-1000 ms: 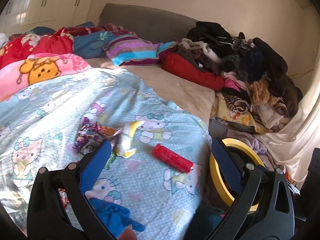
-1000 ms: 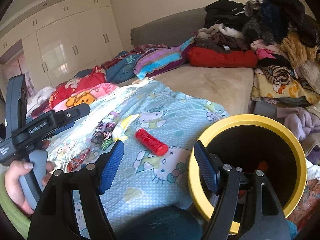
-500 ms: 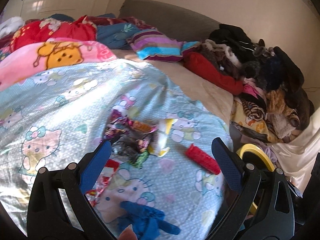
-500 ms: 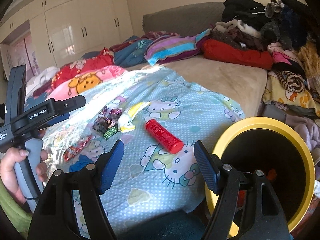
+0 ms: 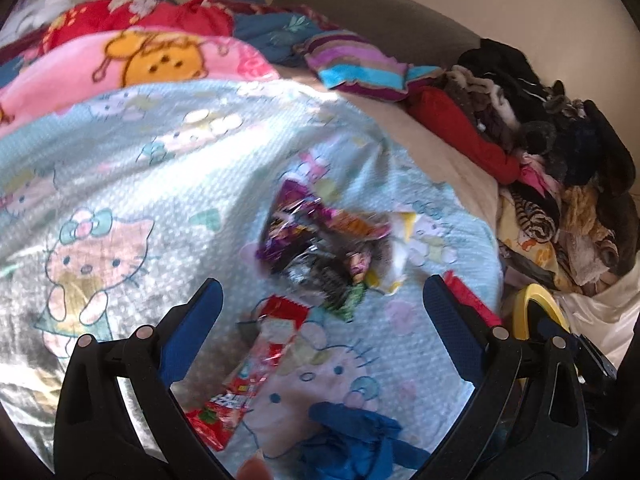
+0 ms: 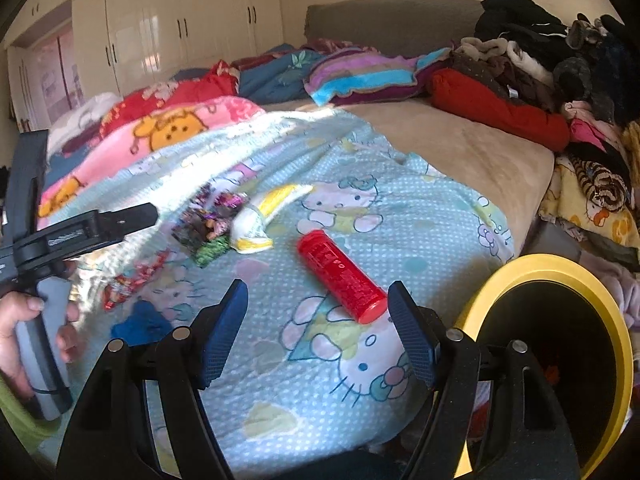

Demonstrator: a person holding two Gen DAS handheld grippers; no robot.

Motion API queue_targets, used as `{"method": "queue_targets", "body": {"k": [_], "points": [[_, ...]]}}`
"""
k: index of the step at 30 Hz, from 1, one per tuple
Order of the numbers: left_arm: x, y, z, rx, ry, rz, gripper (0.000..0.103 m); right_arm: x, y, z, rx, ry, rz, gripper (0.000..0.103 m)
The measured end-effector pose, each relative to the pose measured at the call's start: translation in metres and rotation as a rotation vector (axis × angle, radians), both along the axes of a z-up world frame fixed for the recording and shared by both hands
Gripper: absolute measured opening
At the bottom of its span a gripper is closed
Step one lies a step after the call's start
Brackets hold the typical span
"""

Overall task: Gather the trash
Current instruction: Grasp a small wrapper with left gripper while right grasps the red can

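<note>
Trash lies on the Hello Kitty blanket (image 5: 120, 152). A purple and black wrapper pile (image 5: 312, 240), a yellow-white wrapper (image 5: 400, 256), a red wrapper (image 5: 248, 376) and a crumpled blue glove (image 5: 356, 436) show in the left wrist view. My left gripper (image 5: 320, 320) is open and empty just above the red wrapper. A red tube (image 6: 340, 276) lies in front of my right gripper (image 6: 320, 328), which is open and empty. The yellow-rimmed black bin (image 6: 560, 352) stands at the right, beside the bed. The wrapper pile (image 6: 208, 224) also shows in the right wrist view.
A heap of clothes (image 6: 560, 60) fills the bed's right side. Pillows and folded blankets (image 6: 360, 76) lie at the back by the grey headboard (image 6: 392, 16). White wardrobes (image 6: 160, 32) stand at the far left. The left gripper's handle (image 6: 44, 280) sits in a hand.
My left gripper has swung left and closer to the wrappers; the red wrapper and blue glove came into its view. My right gripper has moved toward the red tube.
</note>
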State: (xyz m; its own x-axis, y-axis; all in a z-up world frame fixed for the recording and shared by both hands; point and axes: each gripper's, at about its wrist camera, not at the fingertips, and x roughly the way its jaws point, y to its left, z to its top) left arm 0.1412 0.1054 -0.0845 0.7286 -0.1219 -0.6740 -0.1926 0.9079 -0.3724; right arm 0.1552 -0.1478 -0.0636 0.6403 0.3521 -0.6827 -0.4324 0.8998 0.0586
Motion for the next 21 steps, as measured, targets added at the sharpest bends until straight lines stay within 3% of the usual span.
{"method": "queue_targets", "body": {"k": [7, 18, 21], "points": [[0.01, 0.007, -0.023, -0.088, 0.051, 0.001, 0.066, 0.027, 0.006, -0.016, -0.06, 0.032, -0.015, 0.07], [0.026, 0.009, -0.044, -0.214, 0.081, 0.018, 0.06, 0.063, 0.027, -0.043, -0.154, 0.108, -0.013, 0.069], [0.03, 0.009, -0.045, -0.229, 0.082, 0.02, 0.059, 0.072, 0.032, -0.054, -0.198, 0.151, -0.016, 0.061]]}}
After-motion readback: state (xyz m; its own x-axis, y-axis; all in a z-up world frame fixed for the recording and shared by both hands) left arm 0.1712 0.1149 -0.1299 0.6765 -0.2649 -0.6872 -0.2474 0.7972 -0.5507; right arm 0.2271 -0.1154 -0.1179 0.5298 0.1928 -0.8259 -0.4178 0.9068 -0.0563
